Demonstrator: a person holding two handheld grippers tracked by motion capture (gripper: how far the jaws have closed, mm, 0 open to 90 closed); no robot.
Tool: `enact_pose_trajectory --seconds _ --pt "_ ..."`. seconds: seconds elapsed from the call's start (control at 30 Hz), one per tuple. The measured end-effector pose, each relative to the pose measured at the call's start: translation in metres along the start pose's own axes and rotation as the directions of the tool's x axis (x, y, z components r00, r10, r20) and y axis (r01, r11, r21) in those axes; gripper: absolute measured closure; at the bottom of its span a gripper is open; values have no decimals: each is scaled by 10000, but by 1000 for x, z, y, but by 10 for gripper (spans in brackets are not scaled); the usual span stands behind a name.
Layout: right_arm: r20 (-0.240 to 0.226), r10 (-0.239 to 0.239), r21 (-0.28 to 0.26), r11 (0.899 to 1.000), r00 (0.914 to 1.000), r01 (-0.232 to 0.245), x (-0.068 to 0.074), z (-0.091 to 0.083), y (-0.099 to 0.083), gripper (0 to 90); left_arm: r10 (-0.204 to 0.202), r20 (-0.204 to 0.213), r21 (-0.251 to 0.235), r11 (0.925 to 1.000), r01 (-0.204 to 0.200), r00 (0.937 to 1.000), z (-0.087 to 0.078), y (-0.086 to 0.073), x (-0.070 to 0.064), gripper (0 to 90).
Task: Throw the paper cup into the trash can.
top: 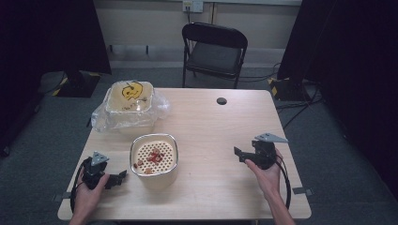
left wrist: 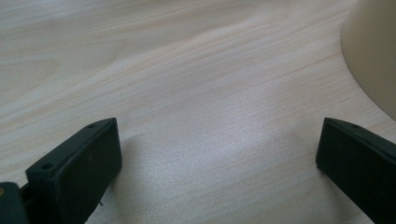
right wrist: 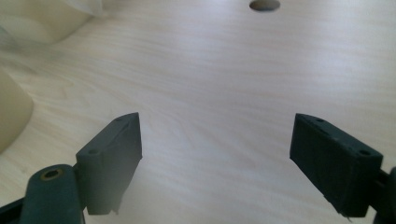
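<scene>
Left gripper (top: 121, 176) low on table (top: 211, 136), jaws spread wide, nothing between. Pot (top: 154, 159) just beside its tips, perforated insert on top, red bits inside. Bagged bowl (top: 129, 97) beyond pot. Right gripper (top: 237, 153) well apart from pot, jaws wide, empty, pointing toward it.

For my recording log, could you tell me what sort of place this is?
Probably a lab or studio recording space: a bare wooden table, black curtains on both sides, a folding chair, and cables on grey carpet.
</scene>
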State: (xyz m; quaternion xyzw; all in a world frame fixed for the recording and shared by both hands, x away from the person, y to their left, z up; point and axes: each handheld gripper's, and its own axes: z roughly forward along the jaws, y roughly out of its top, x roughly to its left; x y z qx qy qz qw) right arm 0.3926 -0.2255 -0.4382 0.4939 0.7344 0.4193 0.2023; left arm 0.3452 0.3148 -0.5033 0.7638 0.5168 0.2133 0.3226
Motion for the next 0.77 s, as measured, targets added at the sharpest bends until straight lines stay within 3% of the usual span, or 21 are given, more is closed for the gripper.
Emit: enact_pose_trajectory --seconds 0.07,0.2,0.3,0.47,0.5,0.77 --pt "31 131 103 9999 9999 -131 -4 -2 -12 162 -21 -26 -8 10000 21 10000 0 0 0 0" --pt "520 -43 806 9967 9986 1 -14 -1 -32 163 -50 -15 -12 10000 50 10000 0 0 -1 0" --pt "695 -122 1022 9947 9975 51 -17 -1 -41 169 -30 -21 -9 10000 30 10000 0 0 0 0" --pt "1152 -544 1757 9839 9919 336 -17 10 -58 161 -4 -16 0 10000 4 10000 0 0 0 0" --pt "1446 -677 1807 9827 9872 409 -15 12 -60 142 -42 -5 -10 10000 42 10000 0 0 0 0" --pt "1526 -517 1381 9900 9869 305 -14 15 -63 123 -22 -24 -10 10000 22 10000 0 0 0 0"
